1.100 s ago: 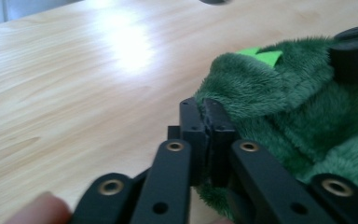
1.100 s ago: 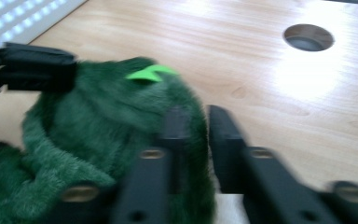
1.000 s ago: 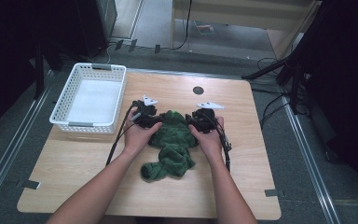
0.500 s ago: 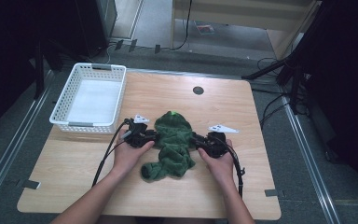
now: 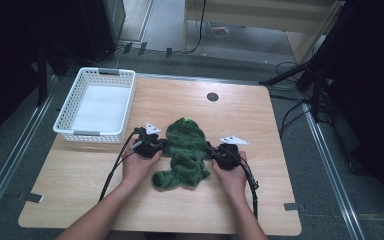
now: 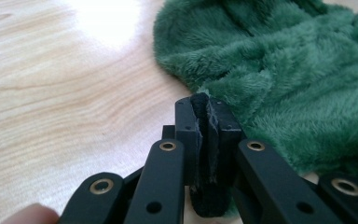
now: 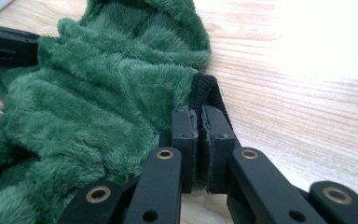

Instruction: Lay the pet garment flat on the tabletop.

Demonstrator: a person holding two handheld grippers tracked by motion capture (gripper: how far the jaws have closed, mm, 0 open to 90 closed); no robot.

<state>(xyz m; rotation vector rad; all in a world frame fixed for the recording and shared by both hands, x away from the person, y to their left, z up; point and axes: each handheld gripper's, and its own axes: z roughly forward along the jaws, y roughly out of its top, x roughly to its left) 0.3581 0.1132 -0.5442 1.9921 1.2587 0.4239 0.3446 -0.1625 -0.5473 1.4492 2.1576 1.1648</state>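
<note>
Green fleece garment (image 5: 185,150) is pinched between the left claw (image 5: 156,146) and right claw (image 5: 215,151), both clamped on its edges; folding seems barely started.

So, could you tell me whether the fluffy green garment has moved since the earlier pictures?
Yes. The fluffy green garment has shifted toward the person's edge of the wooden table, farther from the round black hole, with both grippers shut on its sides.
</note>
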